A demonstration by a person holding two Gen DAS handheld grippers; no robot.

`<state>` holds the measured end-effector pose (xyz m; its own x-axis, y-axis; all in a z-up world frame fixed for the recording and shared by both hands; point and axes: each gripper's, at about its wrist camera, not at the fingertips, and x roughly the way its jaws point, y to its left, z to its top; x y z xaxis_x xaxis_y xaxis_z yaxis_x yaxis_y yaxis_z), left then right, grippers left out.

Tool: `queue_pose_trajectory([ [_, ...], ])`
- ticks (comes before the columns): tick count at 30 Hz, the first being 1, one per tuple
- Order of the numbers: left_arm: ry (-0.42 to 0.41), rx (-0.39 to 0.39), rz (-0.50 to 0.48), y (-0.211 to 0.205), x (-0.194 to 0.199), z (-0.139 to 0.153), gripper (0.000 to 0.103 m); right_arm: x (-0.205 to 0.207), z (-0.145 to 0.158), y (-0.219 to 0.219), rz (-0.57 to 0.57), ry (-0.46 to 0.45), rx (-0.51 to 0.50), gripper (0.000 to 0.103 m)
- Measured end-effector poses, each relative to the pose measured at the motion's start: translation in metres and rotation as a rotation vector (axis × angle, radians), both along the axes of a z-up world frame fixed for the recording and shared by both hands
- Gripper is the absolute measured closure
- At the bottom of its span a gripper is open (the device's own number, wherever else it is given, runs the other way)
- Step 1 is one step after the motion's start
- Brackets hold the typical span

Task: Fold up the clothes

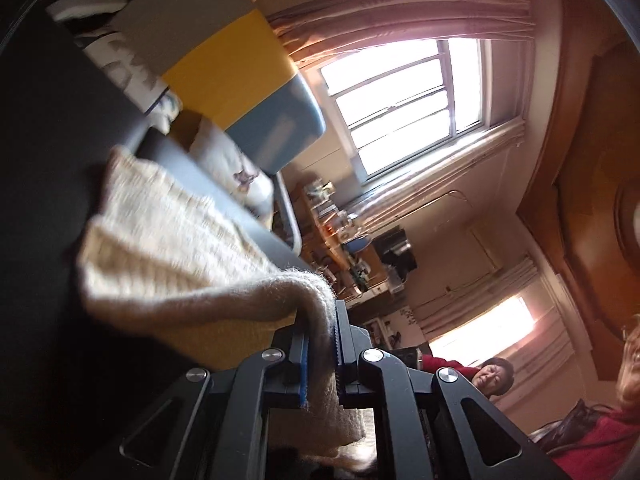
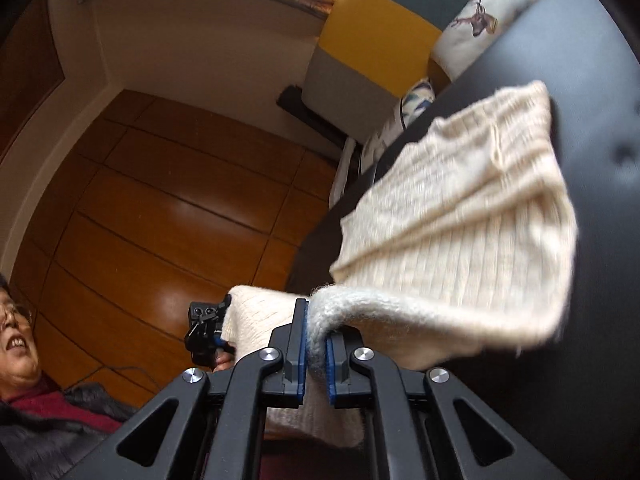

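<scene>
**Left wrist view: both grippers clamp one edge of a cream knit sweater over the dark worktop**

Left wrist view, tilted hard to one side, shows the left gripper (image 1: 320,344) with its jaws closed tight on a thick rolled edge of the cream knit sweater (image 1: 176,248). The knit runs between the blue pads and hangs out below them toward the camera. From the jaws, the rest of the sweater stretches away and lies, blurred, on the dark worktop (image 1: 48,184). Beyond the sweater's far edge stands a sofa with grey, yellow and blue blocks (image 1: 224,76), with a pale cushion (image 1: 240,168) against it. Farther off than the sofa is a bright window (image 1: 404,104) with pink curtains, and a cluttered shelf sits below it. Two people in red tops appear at the frame's lower right, away from the sweater.

The right wrist view shows the right gripper (image 2: 318,344) with jaws likewise shut on the sweater's (image 2: 460,208) rolled edge, the fabric pinched between blue pads. From there the ribbed knit spreads up and to the right across the worktop (image 2: 600,128). To the left of the right gripper, just beside the same edge of the sweater, the other gripper (image 2: 208,332) is partly visible, a hand behind it. Past the sweater's far end are the sofa (image 2: 372,32) and a cushion printed with a deer (image 2: 480,16). Wooden floor (image 2: 160,208) fills the area left of the worktop.
</scene>
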<state>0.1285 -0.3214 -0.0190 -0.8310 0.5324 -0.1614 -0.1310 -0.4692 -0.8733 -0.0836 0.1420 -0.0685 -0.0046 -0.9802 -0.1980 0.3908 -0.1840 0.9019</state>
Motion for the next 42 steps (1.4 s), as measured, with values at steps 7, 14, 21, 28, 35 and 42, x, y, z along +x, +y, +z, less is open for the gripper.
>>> queue_pose_trajectory([
  [7, -0.059, 0.035, 0.054, -0.043, -0.088, -0.03, 0.093, -0.094, -0.02, -0.019, -0.122, -0.074, 0.052, 0.097],
  [14, -0.185, 0.045, 0.083, -0.067, -0.139, -0.078, 0.093, -0.139, -0.058, -0.038, -0.188, -0.165, 0.185, 0.097],
  [21, -0.138, 0.089, 0.089, -0.079, -0.145, -0.07, 0.093, -0.156, -0.035, -0.041, -0.215, -0.135, 0.089, 0.097],
  [28, -0.285, 0.196, 0.141, -0.088, -0.176, -0.113, 0.09, -0.185, -0.084, -0.038, -0.3, -0.33, 0.1, 0.078],
  [35, -0.337, 0.216, 0.17, -0.092, -0.177, -0.127, 0.088, -0.185, -0.096, -0.028, -0.309, -0.357, 0.096, 0.078],
  [42, -0.335, 0.3, 0.245, -0.111, -0.159, -0.121, 0.071, -0.174, -0.085, -0.023, -0.313, -0.311, 0.166, 0.078],
])
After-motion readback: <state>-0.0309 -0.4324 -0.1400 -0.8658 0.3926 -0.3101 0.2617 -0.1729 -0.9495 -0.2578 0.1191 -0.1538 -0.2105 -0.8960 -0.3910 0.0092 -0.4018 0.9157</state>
